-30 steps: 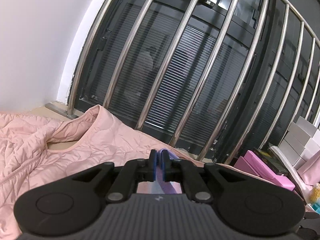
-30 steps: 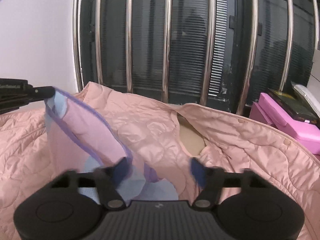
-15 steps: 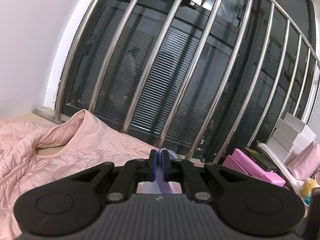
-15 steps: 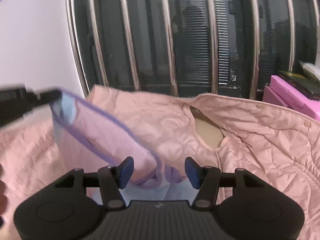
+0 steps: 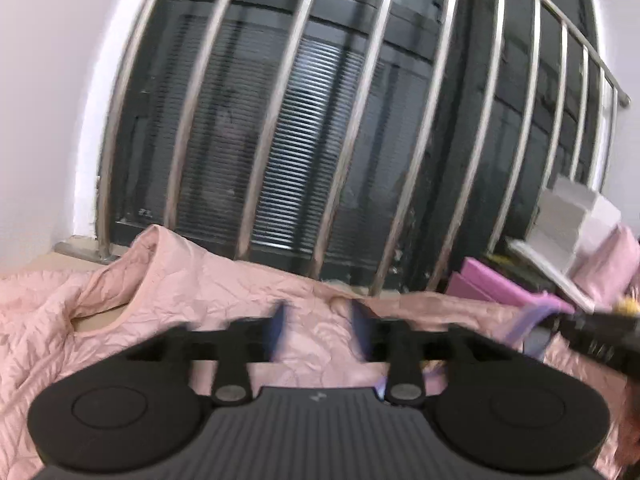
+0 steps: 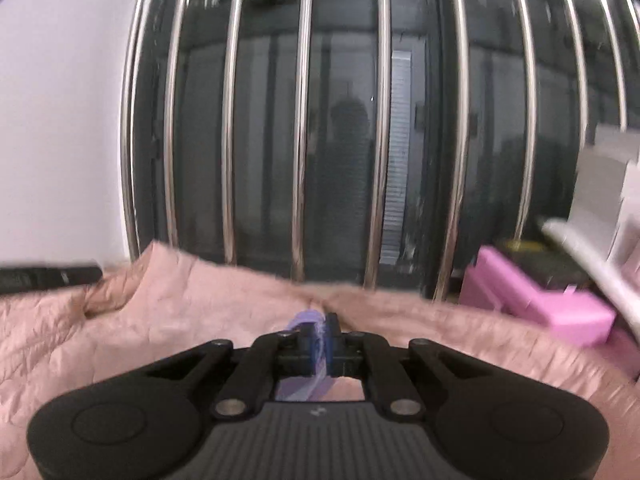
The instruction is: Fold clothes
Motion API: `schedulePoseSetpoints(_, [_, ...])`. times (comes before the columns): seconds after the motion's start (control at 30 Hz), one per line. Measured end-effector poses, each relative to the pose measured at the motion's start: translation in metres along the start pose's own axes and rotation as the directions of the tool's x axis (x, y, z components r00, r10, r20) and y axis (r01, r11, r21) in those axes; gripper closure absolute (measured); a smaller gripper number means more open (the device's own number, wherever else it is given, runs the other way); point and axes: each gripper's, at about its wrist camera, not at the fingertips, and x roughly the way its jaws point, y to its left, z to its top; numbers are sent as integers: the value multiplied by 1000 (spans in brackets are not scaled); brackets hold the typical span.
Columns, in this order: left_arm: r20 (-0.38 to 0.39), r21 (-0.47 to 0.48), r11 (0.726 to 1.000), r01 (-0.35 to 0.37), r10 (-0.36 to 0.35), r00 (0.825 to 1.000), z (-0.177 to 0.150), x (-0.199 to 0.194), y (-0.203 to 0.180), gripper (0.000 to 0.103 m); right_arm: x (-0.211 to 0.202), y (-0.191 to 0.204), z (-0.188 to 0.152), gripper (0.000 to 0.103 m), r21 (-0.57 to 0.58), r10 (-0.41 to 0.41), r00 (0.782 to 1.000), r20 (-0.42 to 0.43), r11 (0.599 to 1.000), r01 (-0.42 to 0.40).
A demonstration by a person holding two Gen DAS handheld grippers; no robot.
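Half a second back the left gripper (image 5: 318, 326) pinched the lilac garment (image 6: 310, 354); now its jaws stand apart, empty, above the pink quilted jacket (image 5: 200, 292). Meanwhile the right gripper (image 6: 319, 342) has clamped onto that garment, so the hold has probably swapped hands for the next fold. Blur and the gripper body hide most of the cloth.

Both wrist cameras sit low over the pink quilted jacket (image 5: 208, 292), looking along their tools toward the barred window (image 5: 304, 128). Both views share the jacket (image 6: 160, 300), window bars (image 6: 304, 120) and pink boxes (image 6: 536, 300).
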Motion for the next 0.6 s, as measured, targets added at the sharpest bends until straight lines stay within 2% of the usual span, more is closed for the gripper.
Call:
schedulePoseSetpoints(0.07, [-14, 41, 997, 70, -70, 997, -6, 4, -9, 45, -8, 2, 0, 99, -52, 66, 996, 56, 997, -63])
schedulePoseSetpoints(0.13, [-27, 79, 987, 143, -141, 990, -13, 9, -19, 25, -19, 5, 0, 99, -107, 132, 985, 114, 987, -120])
schedulePoseSetpoints(0.17, [-31, 107, 982, 154, -151, 988, -17, 10, -24, 23, -25, 7, 1, 99, -133, 159, 977, 145, 981, -140])
schedulePoseSetpoints(0.23, [-37, 170, 971, 166, -162, 986, -22, 9, -34, 23, -38, 11, 2, 99, -187, 213, 955, 204, 967, -175])
schedulePoseSetpoints(0.33, [-34, 188, 964, 188, -185, 982, -25, 7, -37, 23, -54, 11, 5, 99, -215, 263, 924, 276, 954, -208])
schedulePoseSetpoints(0.47, [-31, 212, 953, 216, -215, 976, -29, 3, -41, 23, -74, 8, 9, 99, -275, 346, 888, 302, 924, -267])
schedulePoseSetpoints(0.6, [-26, 196, 940, 278, -279, 960, -30, -1, -41, 23, -96, 1, 12, 99, -289, 431, 832, 350, 894, -342])
